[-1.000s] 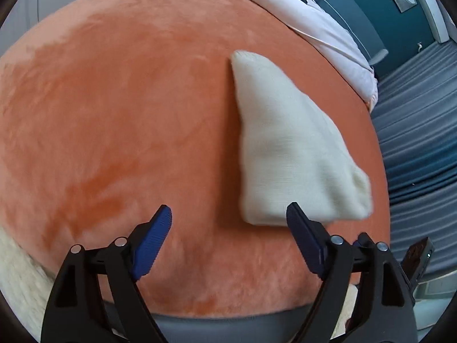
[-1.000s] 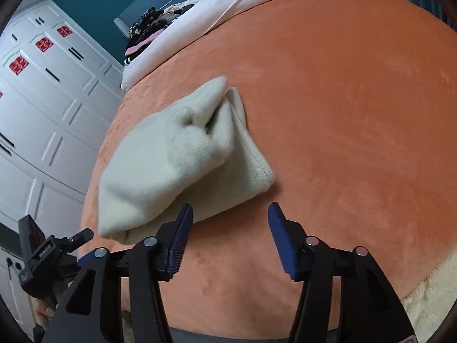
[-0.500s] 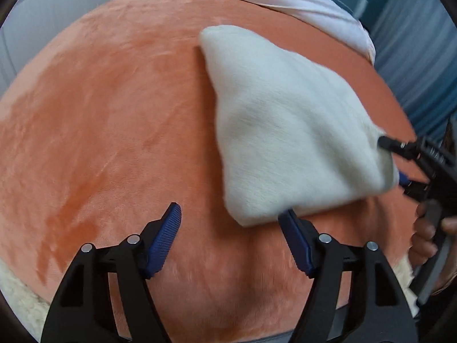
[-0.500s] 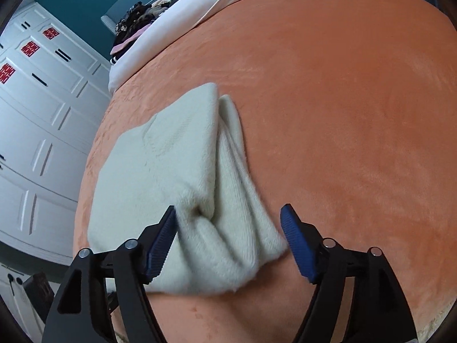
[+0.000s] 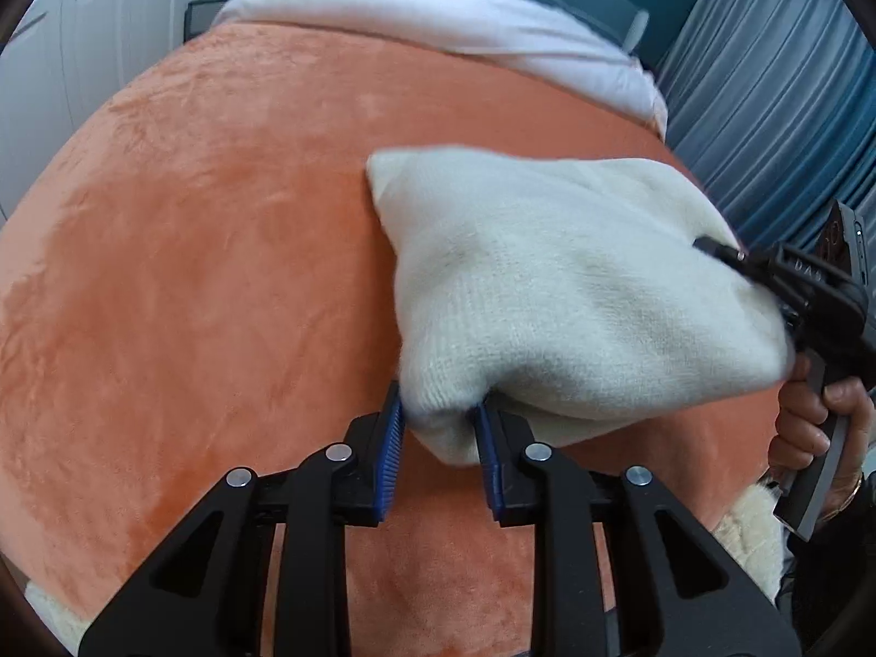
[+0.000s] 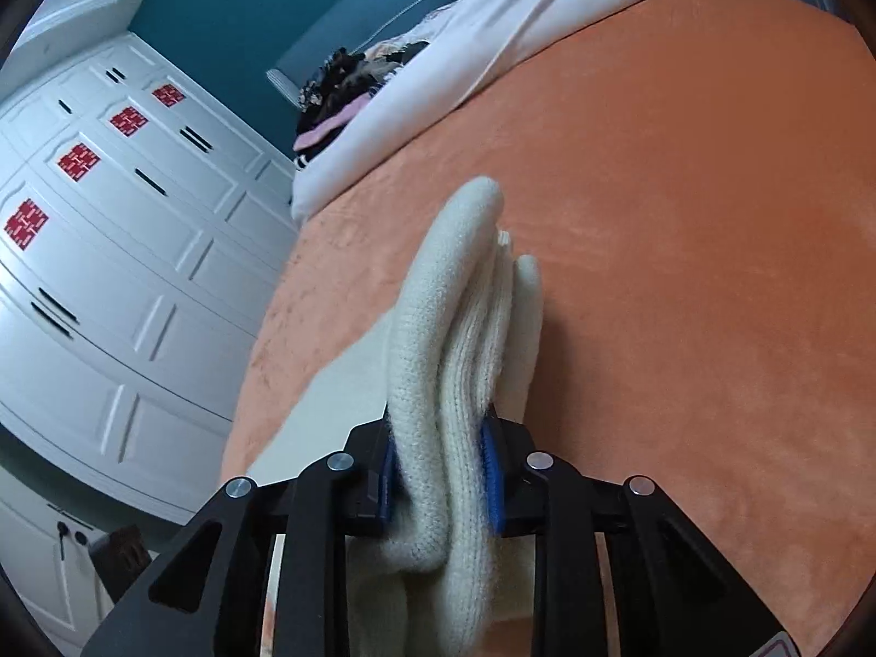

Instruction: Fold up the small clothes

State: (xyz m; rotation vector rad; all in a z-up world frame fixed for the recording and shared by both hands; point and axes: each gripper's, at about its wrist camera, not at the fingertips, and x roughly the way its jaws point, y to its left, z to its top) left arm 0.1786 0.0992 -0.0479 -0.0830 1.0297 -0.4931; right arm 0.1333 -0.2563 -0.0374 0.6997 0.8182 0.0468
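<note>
A cream knitted garment (image 5: 558, 295) lies folded on the orange plush blanket (image 5: 191, 274). My left gripper (image 5: 438, 432) is shut on its near corner. My right gripper (image 6: 441, 465) is shut on the bunched layers of the garment's (image 6: 454, 339) other end and shows at the right edge of the left wrist view (image 5: 805, 295), held by a hand. The garment sags between the two grippers, partly lifted off the blanket (image 6: 684, 246).
A white sheet (image 5: 438, 27) and a pile of dark and pink clothes (image 6: 339, 93) lie at the far end of the bed. White wardrobe doors (image 6: 109, 274) stand to the left, blue-grey curtains (image 5: 777, 87) to the right. A fluffy cream rug (image 5: 755, 536) edges the bed.
Both grippers have moved in and closed on the garment, left on the near corner, right on the bunched end. Both were open half a second ago. The garment has lifted.
</note>
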